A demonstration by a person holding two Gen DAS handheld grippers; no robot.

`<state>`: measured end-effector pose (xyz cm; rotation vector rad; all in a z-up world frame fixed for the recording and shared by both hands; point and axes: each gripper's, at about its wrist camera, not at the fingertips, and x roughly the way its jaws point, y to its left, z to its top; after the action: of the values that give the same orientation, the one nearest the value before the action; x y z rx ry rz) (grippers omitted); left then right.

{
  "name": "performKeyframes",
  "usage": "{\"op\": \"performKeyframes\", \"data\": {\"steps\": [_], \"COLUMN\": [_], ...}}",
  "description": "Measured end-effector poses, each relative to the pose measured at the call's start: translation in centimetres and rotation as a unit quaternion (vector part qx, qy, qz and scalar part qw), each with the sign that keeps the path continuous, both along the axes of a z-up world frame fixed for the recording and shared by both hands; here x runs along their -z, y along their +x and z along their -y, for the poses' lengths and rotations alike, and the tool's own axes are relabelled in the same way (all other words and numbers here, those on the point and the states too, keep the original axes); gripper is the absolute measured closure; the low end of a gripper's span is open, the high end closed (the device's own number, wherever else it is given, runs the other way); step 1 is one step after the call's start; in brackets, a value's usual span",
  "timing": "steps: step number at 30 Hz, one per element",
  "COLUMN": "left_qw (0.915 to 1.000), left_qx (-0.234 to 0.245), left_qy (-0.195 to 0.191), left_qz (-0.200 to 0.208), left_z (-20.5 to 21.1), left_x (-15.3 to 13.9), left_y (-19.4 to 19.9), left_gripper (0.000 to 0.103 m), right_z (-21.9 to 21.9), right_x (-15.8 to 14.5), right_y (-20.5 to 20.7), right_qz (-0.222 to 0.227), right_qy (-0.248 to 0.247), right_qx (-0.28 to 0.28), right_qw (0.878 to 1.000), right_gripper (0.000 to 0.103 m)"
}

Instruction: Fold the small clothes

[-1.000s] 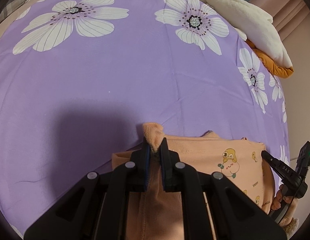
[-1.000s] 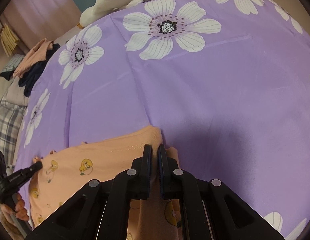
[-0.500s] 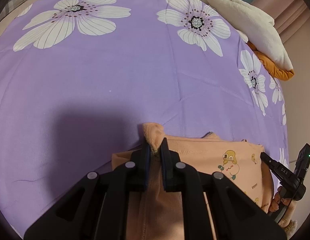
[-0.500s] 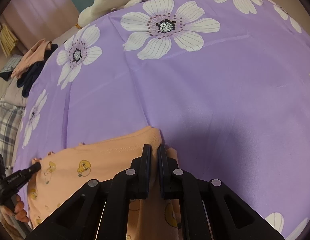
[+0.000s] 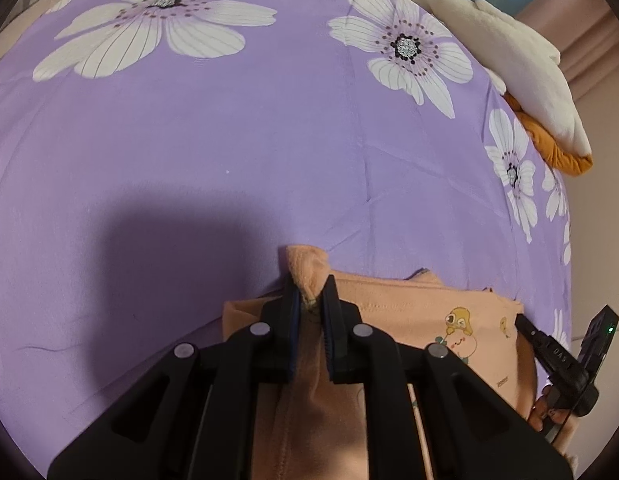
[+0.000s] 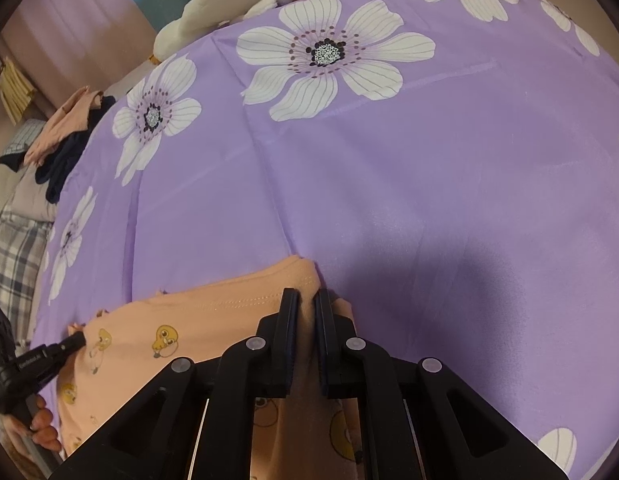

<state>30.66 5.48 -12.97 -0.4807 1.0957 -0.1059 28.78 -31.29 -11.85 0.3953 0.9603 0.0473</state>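
Left hand-held gripper [image 5: 311, 300] we see pinching one corner of the peach shirt [image 5: 405, 312], right hand-held gripper [image 6: 305, 312] clamped on the opposite corner, shirt spread between them on the purple bed [image 5: 229, 140]

A bedroom in a home. A bed [image 6: 449, 184] fills both views, spread with a purple sheet printed with white flowers. A cream blanket [image 5: 521, 64] lies bunched at upper right of the left view, a clothes pile [image 6: 65, 136] at left of the right view, with pink curtains [image 6: 73, 28] behind.
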Motion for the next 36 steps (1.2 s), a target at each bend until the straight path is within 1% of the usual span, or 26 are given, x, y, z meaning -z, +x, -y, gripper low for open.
{"op": "performKeyframes", "data": {"steps": [2, 4, 8, 13, 15, 16, 17, 18, 19, 20, 21, 22, 23, 25, 27, 29, 30, 31, 32, 33, 35, 36], "left_qw": [1.0000, 1.0000, 0.9998, 0.9995, 0.9990, 0.9986, 0.9968, 0.9947, 0.9918, 0.9898, 0.9875, 0.9854, 0.9836, 0.9828, 0.9818, 0.9795, 0.9765, 0.9727, 0.9666, 0.9644, 0.9630, 0.9636], "left_qx": [-0.004, -0.002, 0.006, 0.003, 0.007, 0.013, 0.024, 0.033, 0.042, 0.045, 0.047, 0.049, 0.055, 0.066, 0.065, 0.067, 0.071, 0.074, 0.079, 0.082, 0.083, 0.081], "left_qy": [-0.007, -0.005, 0.016, 0.028, 0.042, 0.048, 0.064, 0.076, 0.089, 0.096, 0.103, 0.107, 0.110, 0.113, 0.122, 0.153, 0.171, 0.186, 0.204, 0.211, 0.220, 0.218], "left_qz": [-0.001, -0.001, 0.008, 0.013, 0.012, 0.020, 0.043, 0.061, 0.081, 0.095, 0.110, 0.122, 0.132, 0.130, 0.130, 0.112, 0.110, 0.118, 0.133, 0.137, 0.133, 0.131], "left_z": [-0.1, -0.1, 0.4, 0.6, 0.9, 1.2, 1.8, 2.3, 2.8, 3.2, 3.6, 3.9, 4.5, 5.3, 5.9, 6.6, 7.0, 7.3, 7.8, 8.0, 8.1, 8.0], "left_x": [0.1, 0.0, -0.2, -0.3, -1.1, -1.7, -2.8, -3.5, -4.5, -5.1, -5.7, -6.0, -6.1, -5.3, -3.8, -2.1, -1.3, -1.0, -0.7, -0.4, -0.1, 0.0], "left_y": [0.0, 0.0, -0.2, -0.4, -0.8, -1.3, -2.3, -3.1, -4.2, -5.3, -6.5, -7.7, -9.1, -10.5, -11.5, -11.3, -11.3, -11.5, -11.8, -12.0, -11.8, -11.8], "left_gripper": [0.090, 0.090, 0.090, 0.090, 0.091, 0.088, 0.085, 0.073, 0.048, 0.033, 0.013, 0.010, 0.010, 0.010, 0.010, 0.010, 0.010, 0.008, 0.006, 0.002, 0.000, 0.000], "right_z": [-0.3, -0.6, -1.1, -1.2, -1.1, -1.1, -1.1, -1.2, -1.3, -1.3, -1.3, -1.3, -1.5, -2.1, -2.9, -3.2, -3.4, -3.4, -3.5, -3.5, -3.5, -3.5], "right_x": [0.0, -0.1, 0.0, 0.0, -0.1, -0.1, -0.3, -0.6, -1.0, -1.4, -2.3, -3.2, -3.9, -5.0, -4.9, -4.3, -3.9, -3.6, -3.0, -2.7, -1.5, -1.1], "right_y": [0.1, 0.2, 0.2, 0.3, 0.4, 0.3, 0.2, 0.1, -0.3, -0.8, -1.7, -2.9, -4.0, -6.3, -8.6, -9.7, -10.1, -10.3, -10.5, -10.6, -10.5, -10.7], "right_qz": [0.000, 0.001, 0.005, 0.006, 0.005, 0.005, 0.005, 0.005, 0.008, 0.014, 0.030, 0.050, 0.069, 0.101, 0.113, 0.106, 0.105, 0.104, 0.101, 0.095, 0.081, 0.078], "right_qy": [-0.009, -0.022, -0.039, -0.045, -0.039, -0.036, -0.038, -0.040, -0.037, -0.028, -0.017, -0.016, -0.020, -0.040, -0.073, -0.108, -0.126, -0.138, -0.149, -0.153, -0.152, -0.151], "right_qx": [0.002, 0.003, 0.007, 0.012, 0.014, 0.014, 0.011, 0.003, -0.002, -0.003, 0.002, 0.010, 0.014, 0.009, 0.003, 0.010, 0.012, 0.011, 0.007, 0.005, -0.002, -0.003], "right_qw": [1.000, 1.000, 0.999, 0.999, 0.999, 0.999, 0.999, 0.999, 0.999, 1.000, 0.999, 0.999, 0.997, 0.994, 0.991, 0.988, 0.986, 0.985, 0.984, 0.984, 0.985, 0.986], "right_gripper": [0.097, 0.097, 0.097, 0.097, 0.097, 0.096, 0.094, 0.085, 0.068, 0.058, 0.037, 0.032, 0.032, 0.031, 0.031, 0.031, 0.031, 0.031, 0.031, 0.031, 0.031, 0.031]}}
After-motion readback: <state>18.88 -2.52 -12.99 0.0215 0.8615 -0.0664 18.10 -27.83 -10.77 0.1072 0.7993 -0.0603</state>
